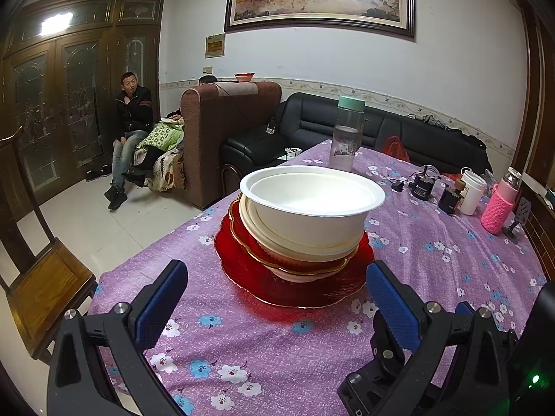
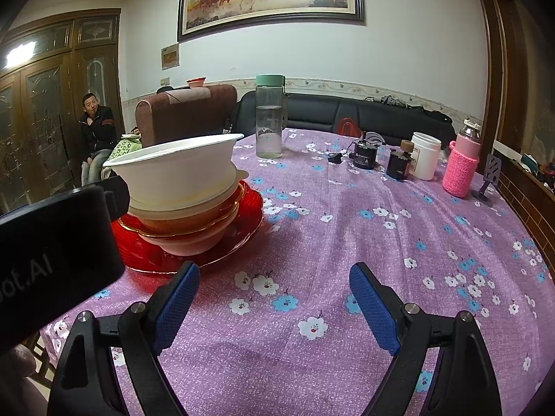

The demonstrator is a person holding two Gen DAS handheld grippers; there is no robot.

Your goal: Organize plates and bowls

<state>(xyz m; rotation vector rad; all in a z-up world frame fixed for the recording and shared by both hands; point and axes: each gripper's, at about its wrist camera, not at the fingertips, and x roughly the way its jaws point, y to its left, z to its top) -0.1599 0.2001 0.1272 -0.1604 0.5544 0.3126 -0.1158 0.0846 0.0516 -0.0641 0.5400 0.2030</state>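
White paper bowl [image 1: 312, 204] tops the stack; we read it from the left wrist view as dead ahead of the left gripper [image 1: 277, 287], whose blue-padded fingers [image 1: 163, 308] stand wide apart and hold nothing. Beneath the top bowl sit further pale bowls and a gold-rimmed red dish [image 1: 301, 263], all resting on a broad red plate [image 1: 263, 277] that lies flat on the purple floral tablecloth [image 1: 242, 353]. The plate's near rim falls between the two open fingers, just beyond their tips, so we judge the left gripper to be the nearer tool. The stack has no long axis; its bowls lean slightly off centre.

Moving right, the right gripper [image 2: 274, 294] is likewise spread wide and empty, pointing over bare cloth. From it the stack [image 2: 180, 187] lies ahead and well to the left, past its left finger. A clear bottle with a green cap [image 2: 270, 118] stands behind the stack; a pink-sleeved bottle [image 2: 463, 163] and a white cup [image 2: 425, 159] stand far right, well apart.
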